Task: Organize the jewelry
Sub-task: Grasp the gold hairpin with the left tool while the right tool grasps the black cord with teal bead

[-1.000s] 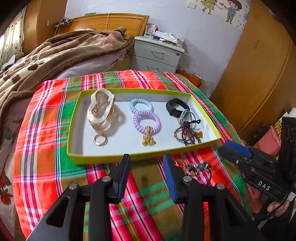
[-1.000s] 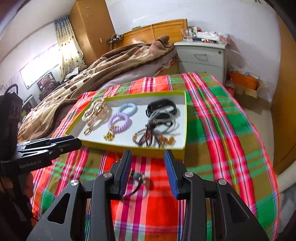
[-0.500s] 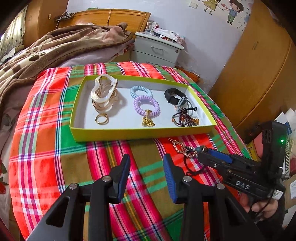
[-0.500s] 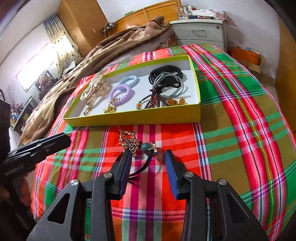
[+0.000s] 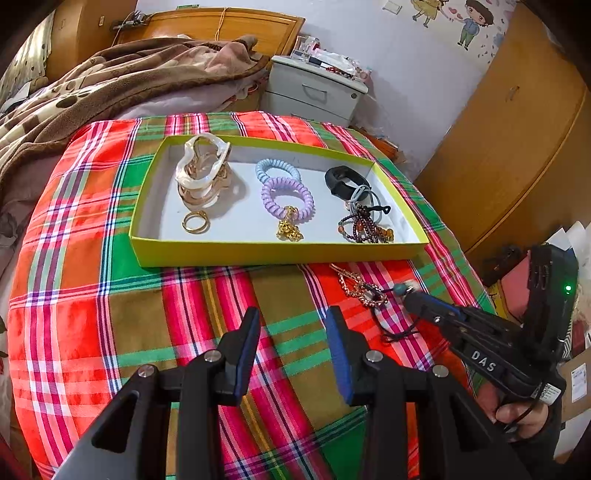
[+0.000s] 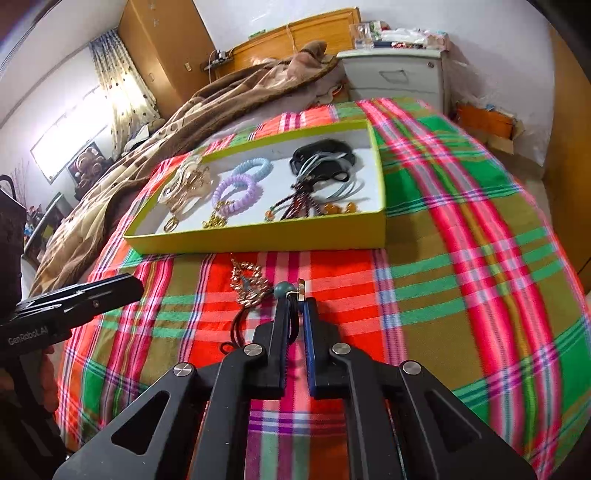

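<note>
Bed: a plaid cloth in red, green and olive covers the near part; a brown spotted blanket is heaped at the far end, toward a wooden headboard.
Nightstand: a white nightstand with drawers stands past the bed, with small clutter on top (too small to name).
Tray: a yellow-green tray with a white floor lies on the plaid cloth, well ahead of both grippers.
Tray, left part: a stack of pearly and gold bangles, with a gold ring just in front of it.
Tray, middle: a blue coil hair tie behind a purple coil hair tie, which touches a small gold chain.
Tray, right part: a black band, grey hair ties and a dark beaded bracelet lying bunched together.
Left gripper: the left gripper hovers over the plaid cloth in front of the tray, its 2 fingers spread wide and holding nothing.
Right gripper: the right gripper is down at the cloth, to the right of the left one, fingers clenched on the black cord of a necklace.
Necklace: it lies outside the tray, on the cloth just in front of the near wall; its gold chain pendant rests on the fabric, and its teal bead sits right at the fingertips (a small metal piece beside it).
</note>
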Demonstrator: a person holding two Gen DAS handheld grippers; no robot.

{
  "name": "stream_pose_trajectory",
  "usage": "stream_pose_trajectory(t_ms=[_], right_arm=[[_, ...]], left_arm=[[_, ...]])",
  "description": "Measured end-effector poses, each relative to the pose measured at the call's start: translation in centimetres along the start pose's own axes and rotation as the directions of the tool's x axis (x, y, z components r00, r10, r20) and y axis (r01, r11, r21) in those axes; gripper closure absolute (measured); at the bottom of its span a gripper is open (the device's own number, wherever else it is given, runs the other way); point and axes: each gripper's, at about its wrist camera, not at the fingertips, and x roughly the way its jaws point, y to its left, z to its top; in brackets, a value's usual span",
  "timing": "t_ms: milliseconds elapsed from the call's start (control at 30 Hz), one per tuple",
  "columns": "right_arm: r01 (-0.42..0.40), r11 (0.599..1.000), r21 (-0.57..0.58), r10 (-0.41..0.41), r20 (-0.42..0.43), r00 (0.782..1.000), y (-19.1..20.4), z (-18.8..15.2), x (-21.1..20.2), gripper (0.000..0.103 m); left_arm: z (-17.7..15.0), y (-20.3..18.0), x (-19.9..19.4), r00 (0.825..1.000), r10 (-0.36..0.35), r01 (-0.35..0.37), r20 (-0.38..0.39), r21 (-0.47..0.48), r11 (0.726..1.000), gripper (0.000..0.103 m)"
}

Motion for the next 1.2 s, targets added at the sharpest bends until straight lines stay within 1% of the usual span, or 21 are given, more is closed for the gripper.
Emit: stream_pose_trajectory(t_ms=[67, 167, 267, 333, 367, 467, 567, 667, 767, 867, 1000, 1100, 1200], right_arm=[[0.002, 1.000, 0.019, -0.002, 0.022, 1.000, -0.6, -0.1, -0.9, 0.096], [0.030, 0.999, 0.029, -0.032, 0.054, 0.998, -1.3, -0.3, -2.0, 0.096], [0.050, 0.998, 0.044, -0.054, 0.082, 0.995, -2.1, -0.3, -3.2, 0.096], [0.057, 0.997, 0.047, -0.061, 0.097, 0.993, -2.4, -0.3, -3.8, 0.096], [0.060, 0.997, 0.048, -0.065, 0.101, 0.993, -2.5, -0.2, -4.0, 0.096], [0.058, 0.997, 0.052, -0.064, 0.110, 0.992, -2.9, -0.3, -4.4, 0.096], [0.054, 0.997, 0.054, -0.060, 0.120, 0.991, -3.0, -0.2, -4.6, 0.096], [0.048, 0.997, 0.061, -0.056, 0.127, 0.990, -3.5, -0.2, -4.8, 0.096], [0.042, 0.997, 0.067, -0.050, 0.131, 0.990, -3.8, -0.1, -4.9, 0.096], [0.037, 0.996, 0.075, -0.047, 0.136, 0.990, -4.2, -0.1, -4.9, 0.096], [0.031, 0.996, 0.078, -0.041, 0.137, 0.990, -4.4, 0.0, -5.0, 0.096], [0.021, 0.997, 0.073, -0.031, 0.139, 0.990, -4.3, 0.1, -5.0, 0.096], [0.011, 0.998, 0.068, -0.021, 0.140, 0.990, -4.1, 0.1, -4.9, 0.096]], left_arm=[[0.0, -0.3, 0.1, 1.000, -0.004, 0.004, -0.003, 0.007, 1.000, 0.065], [0.1, -0.8, 0.5, 1.000, -0.014, 0.015, -0.013, 0.015, 1.000, 0.064], [0.1, -1.7, 1.3, 0.999, -0.020, 0.021, -0.038, 0.034, 0.999, 0.061], [0.2, -2.3, 1.9, 0.999, -0.021, 0.023, -0.050, 0.041, 0.999, 0.052], [0.3, -2.7, 2.3, 0.998, -0.028, 0.030, -0.054, 0.047, 0.998, 0.051], [0.7, -3.9, 3.0, 0.998, -0.029, 0.033, -0.060, 0.070, 0.997, 0.051], [1.2, -5.2, 3.9, 0.997, -0.015, 0.022, -0.072, 0.095, 0.995, 0.050], [1.7, -6.5, 4.7, 0.998, 0.005, 0.003, -0.068, 0.112, 0.994, 0.050], [2.0, -7.5, 6.1, 0.996, 0.022, -0.010, -0.092, 0.127, 0.992, 0.050], [2.0, -8.1, 7.2, 0.992, 0.057, -0.042, -0.112, 0.137, 0.990, 0.050], [2.0, -8.4, 7.4, 0.991, 0.088, -0.073, -0.101, 0.144, 0.987, 0.050], [1.7, -8.6, 7.3, 0.982, 0.162, -0.142, -0.094, 0.184, 0.973, 0.050], [1.1, -8.5, 6.9, 0.979, 0.179, -0.158, -0.093, 0.202, 0.967, 0.050]])
